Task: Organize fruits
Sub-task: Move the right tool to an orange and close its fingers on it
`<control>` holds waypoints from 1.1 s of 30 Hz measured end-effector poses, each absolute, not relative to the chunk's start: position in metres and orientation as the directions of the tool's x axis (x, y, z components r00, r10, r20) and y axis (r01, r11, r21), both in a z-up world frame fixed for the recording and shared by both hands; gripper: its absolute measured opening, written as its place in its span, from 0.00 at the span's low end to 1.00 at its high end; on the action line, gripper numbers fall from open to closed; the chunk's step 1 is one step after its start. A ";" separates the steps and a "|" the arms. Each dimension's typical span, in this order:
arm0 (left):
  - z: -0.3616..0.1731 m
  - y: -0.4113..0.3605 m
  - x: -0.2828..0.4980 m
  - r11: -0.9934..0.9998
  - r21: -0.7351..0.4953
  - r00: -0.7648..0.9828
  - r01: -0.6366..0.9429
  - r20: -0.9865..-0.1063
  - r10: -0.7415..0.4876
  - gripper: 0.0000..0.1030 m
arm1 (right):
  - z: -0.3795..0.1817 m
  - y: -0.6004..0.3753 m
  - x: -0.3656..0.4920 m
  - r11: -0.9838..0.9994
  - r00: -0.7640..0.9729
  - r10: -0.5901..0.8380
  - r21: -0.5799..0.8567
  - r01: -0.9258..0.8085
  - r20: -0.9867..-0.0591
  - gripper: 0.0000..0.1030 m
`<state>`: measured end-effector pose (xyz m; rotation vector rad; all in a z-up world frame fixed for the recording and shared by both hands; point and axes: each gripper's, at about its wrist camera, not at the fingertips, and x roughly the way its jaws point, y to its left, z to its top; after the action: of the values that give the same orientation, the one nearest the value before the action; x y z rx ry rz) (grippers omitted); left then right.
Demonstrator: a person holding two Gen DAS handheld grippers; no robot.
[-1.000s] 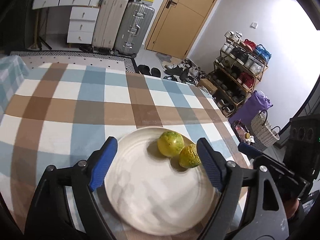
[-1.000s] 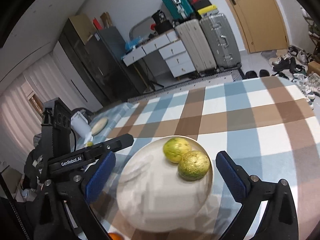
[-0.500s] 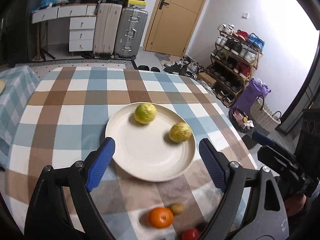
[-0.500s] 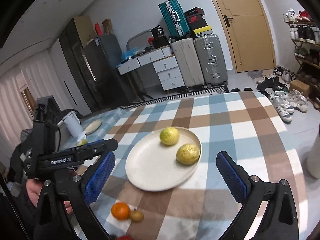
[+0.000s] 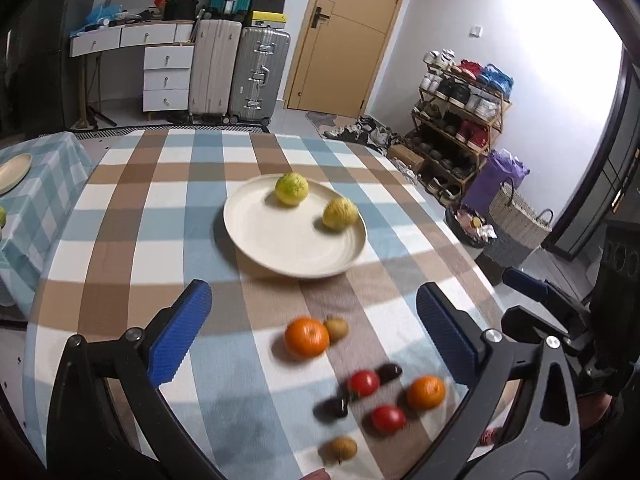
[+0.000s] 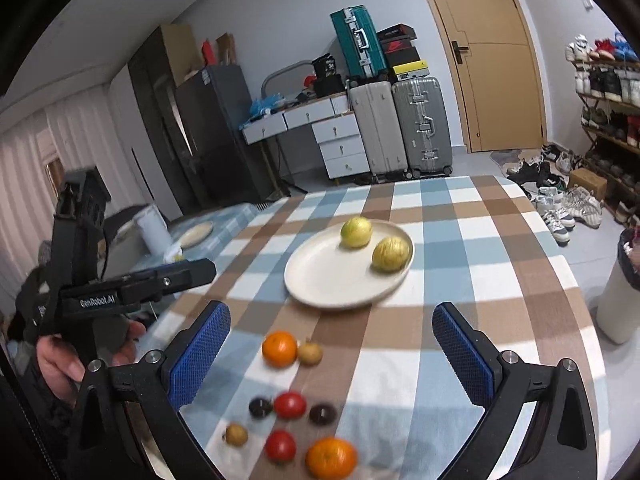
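Having drawn back from the plate [image 5: 256, 236], both spread, unladen grippers, left gripper [image 5: 314, 334] and right gripper [image 6: 332, 354], now expose loose fruits [image 6: 280, 349] nearer.

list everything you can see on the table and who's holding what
plate: 1, cream, mid-table
yellow-green fruits: 2, on the plate's far side, apart
oranges: 2, on the cloth nearer the cameras
tomatoes: 2, red, among the near cluster
dark fruits: 2, near-black, beside the tomatoes
small brown fruits: 2, one touching the farther orange, one at the near edge
tablecloth: 1, blue, brown and white check
left gripper: open, empty
right gripper: open, empty
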<state>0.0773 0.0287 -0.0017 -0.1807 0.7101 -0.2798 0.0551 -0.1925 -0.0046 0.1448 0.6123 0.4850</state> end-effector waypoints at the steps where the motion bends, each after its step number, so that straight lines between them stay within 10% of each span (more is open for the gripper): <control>1: -0.003 0.028 0.070 0.948 -0.254 0.718 0.194 -0.621 -0.313 0.99 | -0.006 -0.192 0.049 0.880 0.707 0.475 0.269 -0.392 -0.524 1.00; 27: -0.070 0.024 0.034 0.932 -0.293 0.599 0.215 -0.714 -0.363 0.99 | -0.094 -0.202 0.011 0.843 0.547 0.539 0.413 -0.346 -0.641 0.98; 33: -0.077 0.022 0.039 0.931 -0.298 0.584 0.213 -0.725 -0.366 0.99 | -0.106 -0.202 0.019 0.813 0.494 0.582 0.463 -0.353 -0.645 0.78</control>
<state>0.0395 0.0219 -0.0774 -0.1867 0.8860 -0.3397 0.0187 -0.2016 -0.1059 0.2861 0.8872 0.5762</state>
